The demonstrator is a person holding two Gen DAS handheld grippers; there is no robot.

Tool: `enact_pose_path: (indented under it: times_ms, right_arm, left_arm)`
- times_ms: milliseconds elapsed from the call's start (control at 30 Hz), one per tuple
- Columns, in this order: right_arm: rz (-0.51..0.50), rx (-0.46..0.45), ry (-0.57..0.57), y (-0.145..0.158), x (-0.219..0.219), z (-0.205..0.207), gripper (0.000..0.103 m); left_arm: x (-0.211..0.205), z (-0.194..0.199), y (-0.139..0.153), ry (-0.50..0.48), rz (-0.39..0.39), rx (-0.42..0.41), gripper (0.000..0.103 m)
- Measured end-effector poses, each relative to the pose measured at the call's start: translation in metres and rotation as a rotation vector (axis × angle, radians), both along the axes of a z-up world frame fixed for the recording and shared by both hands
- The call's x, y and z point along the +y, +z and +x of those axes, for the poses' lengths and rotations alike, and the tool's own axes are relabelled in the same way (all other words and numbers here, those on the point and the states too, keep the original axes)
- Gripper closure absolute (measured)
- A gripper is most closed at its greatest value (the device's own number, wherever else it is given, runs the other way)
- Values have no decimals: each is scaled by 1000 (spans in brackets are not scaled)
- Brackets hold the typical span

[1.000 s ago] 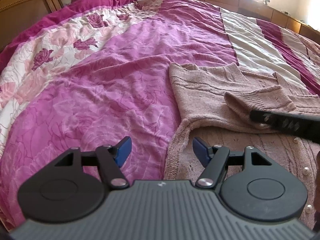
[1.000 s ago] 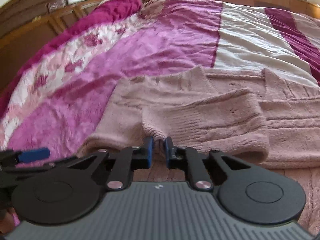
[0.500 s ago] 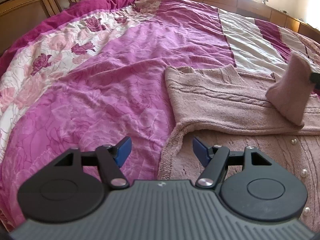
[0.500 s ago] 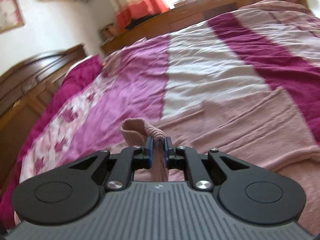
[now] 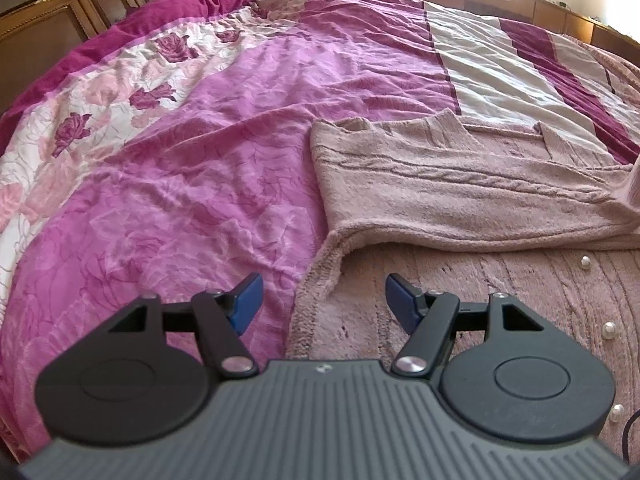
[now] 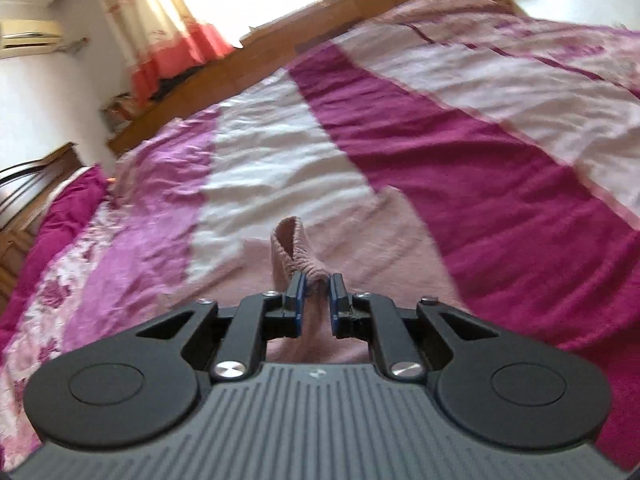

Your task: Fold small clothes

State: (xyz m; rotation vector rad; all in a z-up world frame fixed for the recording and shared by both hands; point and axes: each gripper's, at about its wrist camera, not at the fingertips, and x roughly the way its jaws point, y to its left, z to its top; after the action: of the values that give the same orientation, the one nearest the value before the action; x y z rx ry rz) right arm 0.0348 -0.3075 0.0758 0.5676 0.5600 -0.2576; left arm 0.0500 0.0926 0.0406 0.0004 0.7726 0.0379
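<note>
A dusty-pink knitted cardigan (image 5: 440, 184) with pearl buttons (image 5: 609, 330) lies spread on the bed, one sleeve stretched across its upper part. My left gripper (image 5: 322, 304) is open and empty, low over the cardigan's left edge. My right gripper (image 6: 316, 296) is shut on the sleeve cuff (image 6: 294, 250) and holds it lifted above the cardigan; the cuff sticks up between the pads. The rest of the sleeve is hidden below the right gripper.
The bed carries a pink, magenta and white striped and floral cover (image 5: 180, 168). A wooden headboard (image 5: 44, 28) stands at the left, a wooden ledge (image 6: 280, 48) with curtains (image 6: 168, 36) at the far side.
My right gripper has lifted the sleeve cuff off the cardigan and carried it to the right, unfolding the sleeve. My left gripper has stayed open and nearly still.
</note>
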Motion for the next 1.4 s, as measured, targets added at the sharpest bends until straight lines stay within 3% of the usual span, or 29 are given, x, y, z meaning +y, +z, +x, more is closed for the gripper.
enact_pose_path:
  times_ms: [33,100,167,500,800,1033,1233,1400]
  right_arm:
    - [-5,17,-18,-4,-3,-1,82]
    - [-6,36,-38,-11,-5,-4,63]
    - [10,36,-46,-15,-8,-7,52]
    - [21,20,92,-13,15,-23,24]
    - [5,49,214,-9,31,-53,18]
    - [4,67,245,-4,23,-86,14]
    - [-2,94,256,-6,15,-112,11]
    - [0,132,250,-10,10,-132,11]
  left_arm:
    - [-1,0,-1,1,2,4,34]
    - [-2,0,-2,1,6,10,34]
    - [-3,0,-4,2,11,16,34]
    - [-1,-10,-5,9,16,30,34]
    - [8,-26,4,18,32,42,34]
    - [25,-47,10,35,33,59,34]
    - [35,-65,12,58,87,81,34]
    - [44,-81,16,76,24,98,34]
